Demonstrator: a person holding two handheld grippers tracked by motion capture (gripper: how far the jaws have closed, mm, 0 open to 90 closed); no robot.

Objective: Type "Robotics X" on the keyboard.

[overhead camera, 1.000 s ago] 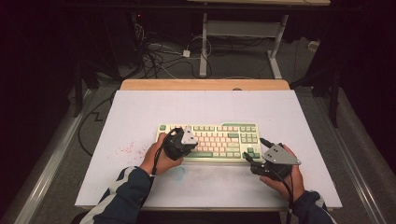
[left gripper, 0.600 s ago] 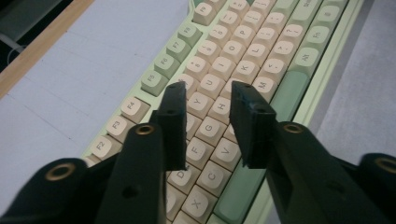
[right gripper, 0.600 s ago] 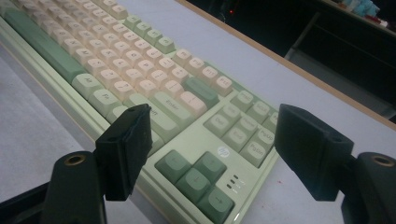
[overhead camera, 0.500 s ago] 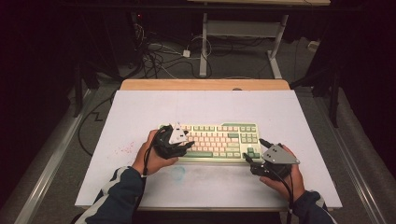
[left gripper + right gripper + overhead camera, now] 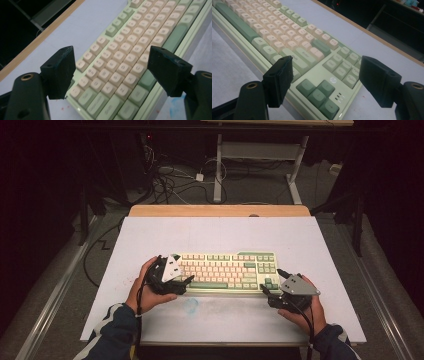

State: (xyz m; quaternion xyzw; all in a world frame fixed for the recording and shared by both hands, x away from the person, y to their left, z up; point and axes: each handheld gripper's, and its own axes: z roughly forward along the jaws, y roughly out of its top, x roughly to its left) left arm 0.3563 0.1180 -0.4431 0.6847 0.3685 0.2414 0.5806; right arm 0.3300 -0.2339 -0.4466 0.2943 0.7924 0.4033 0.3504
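A pale green keyboard [image 5: 227, 272] with cream and darker green keys lies flat on the white sheet covering the counter [image 5: 220, 235], nearer the counter's near edge than its far edge and roughly midway between the left and right edges. Its long side runs parallel to the near edge.

The left tool [image 5: 181, 282] sits at the keyboard's left end, held in the person's left hand [image 5: 145, 290]. Its jaws have just been opening and now stand spread wide. In the left gripper view the left tool [image 5: 110, 72] hangs over the letter keys at the keyboard's [image 5: 140, 47] near-left corner, one jaw over the left rim and the other over the near rim by the long green bar key; neither jaw presses on anything.

The right tool [image 5: 270, 295] sits at the keyboard's near-right corner, held in the person's right hand [image 5: 305, 312]. Its jaws are also spread apart with nothing pinched. In the right gripper view the right tool [image 5: 324, 80] straddles the corner holding the dark green arrow keys [image 5: 318, 95], one jaw over the near rim, the other past the right end over the white sheet; whether either jaw touches the keyboard's [image 5: 287, 32] case I cannot tell.

A faint blue smudge [image 5: 190, 305] marks the sheet just in front of the keyboard, and faint reddish specks [image 5: 129, 279] lie left of it.
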